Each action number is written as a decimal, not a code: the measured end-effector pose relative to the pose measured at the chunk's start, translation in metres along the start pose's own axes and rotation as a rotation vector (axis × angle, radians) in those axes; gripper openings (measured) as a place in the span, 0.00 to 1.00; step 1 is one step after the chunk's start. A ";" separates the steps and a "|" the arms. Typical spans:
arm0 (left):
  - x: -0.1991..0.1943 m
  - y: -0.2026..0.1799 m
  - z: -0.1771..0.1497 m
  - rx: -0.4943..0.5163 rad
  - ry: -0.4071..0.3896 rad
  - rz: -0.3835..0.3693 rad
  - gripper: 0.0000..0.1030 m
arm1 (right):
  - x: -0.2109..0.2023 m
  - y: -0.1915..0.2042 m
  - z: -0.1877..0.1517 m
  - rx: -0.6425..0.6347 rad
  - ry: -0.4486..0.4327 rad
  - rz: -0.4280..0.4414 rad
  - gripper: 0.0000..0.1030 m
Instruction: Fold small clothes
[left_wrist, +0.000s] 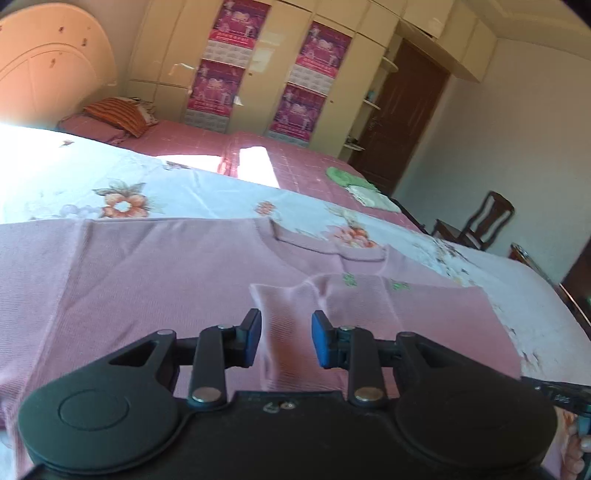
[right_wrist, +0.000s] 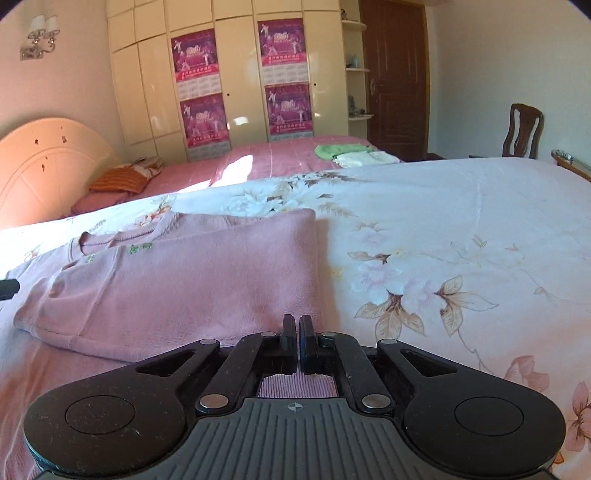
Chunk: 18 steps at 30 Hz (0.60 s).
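Observation:
A pink sweater (left_wrist: 147, 277) lies flat on the floral bedsheet (left_wrist: 184, 195), with one side and its sleeve (left_wrist: 288, 310) folded inward over the body. My left gripper (left_wrist: 286, 328) hovers just over that folded sleeve with its blue pads apart and no cloth pressed between them. In the right wrist view the sweater (right_wrist: 184, 288) shows its folded right side. My right gripper (right_wrist: 297, 330) sits at the near hem by the folded edge, its fingers closed together on the cloth there.
The floral sheet (right_wrist: 443, 240) stretches bare to the right of the sweater. Farther back on a pink bedcover lie green and pale folded clothes (right_wrist: 340, 149) and a striped pillow (right_wrist: 118, 181). A wooden chair (right_wrist: 522, 129) and a wardrobe (right_wrist: 240, 74) stand beyond the bed.

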<state>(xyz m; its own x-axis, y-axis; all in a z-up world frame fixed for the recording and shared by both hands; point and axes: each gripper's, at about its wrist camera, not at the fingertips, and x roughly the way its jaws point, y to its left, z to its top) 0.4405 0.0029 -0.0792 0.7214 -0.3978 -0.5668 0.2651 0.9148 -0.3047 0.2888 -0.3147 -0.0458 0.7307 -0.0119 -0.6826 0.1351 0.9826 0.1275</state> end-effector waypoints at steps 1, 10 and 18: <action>0.005 -0.010 -0.004 0.042 0.016 -0.013 0.29 | -0.001 0.004 -0.002 -0.027 -0.027 -0.007 0.02; 0.039 -0.034 0.004 0.112 0.038 -0.009 0.44 | 0.009 -0.007 0.023 -0.016 -0.053 0.028 0.02; 0.087 -0.037 0.017 0.184 0.055 0.053 0.44 | 0.089 -0.017 0.100 -0.004 -0.076 0.055 0.02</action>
<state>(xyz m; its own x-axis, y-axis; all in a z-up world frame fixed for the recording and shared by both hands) 0.5048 -0.0642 -0.1045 0.7024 -0.3474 -0.6212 0.3437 0.9298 -0.1314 0.4180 -0.3513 -0.0368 0.7854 0.0286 -0.6183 0.0907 0.9828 0.1606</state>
